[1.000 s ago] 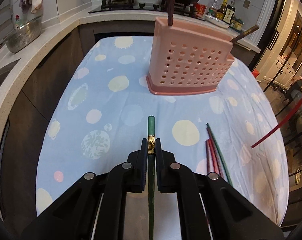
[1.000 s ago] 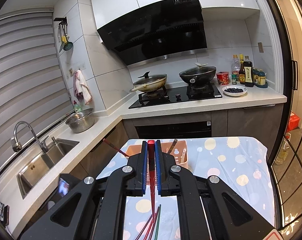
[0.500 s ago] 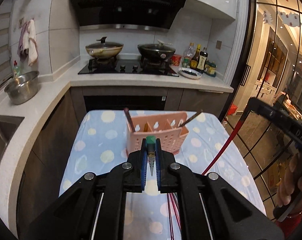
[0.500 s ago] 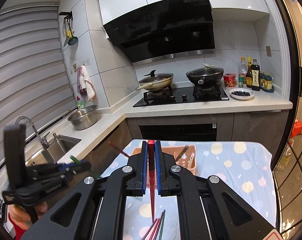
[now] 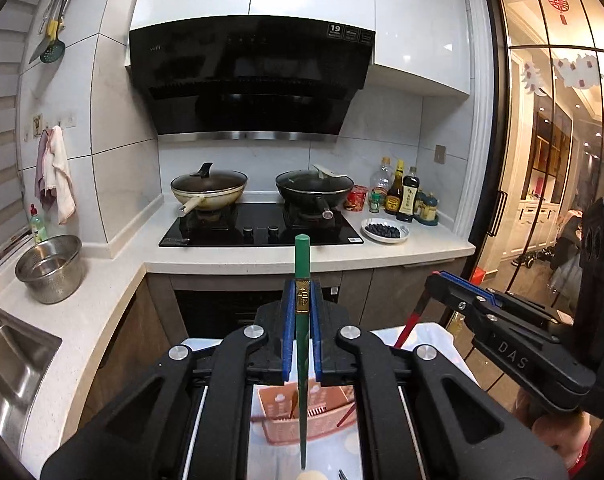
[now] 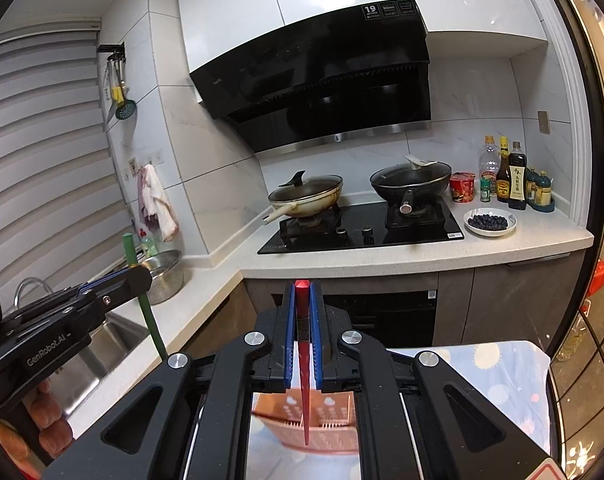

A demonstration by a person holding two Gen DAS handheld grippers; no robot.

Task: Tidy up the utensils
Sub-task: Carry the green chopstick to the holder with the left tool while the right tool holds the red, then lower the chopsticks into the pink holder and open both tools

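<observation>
My left gripper (image 5: 302, 292) is shut on a green chopstick (image 5: 302, 360), held upright with its thin tip hanging over the pink perforated utensil holder (image 5: 285, 420) below. My right gripper (image 6: 302, 292) is shut on a red chopstick (image 6: 304, 400), also upright, tip down over the same holder (image 6: 322, 428). Each gripper shows in the other's view: the right gripper (image 5: 438, 280) at the right, the left gripper (image 6: 141, 272) at the left with its green chopstick (image 6: 141, 296). A few utensils stand in the holder.
The holder stands on a blue dotted tablecloth (image 6: 502, 368). Behind are the counter, a hob with two lidded pans (image 5: 257, 190), bottles (image 5: 398, 196), a plate of blueberries (image 5: 384, 232), a steel colander (image 5: 49, 266) and a sink (image 5: 5, 360). Glass doors stand at the right.
Both grippers have risen and tilted up, lifting the chopsticks off the table. They now hang above the holder, which has dropped low in both views.
</observation>
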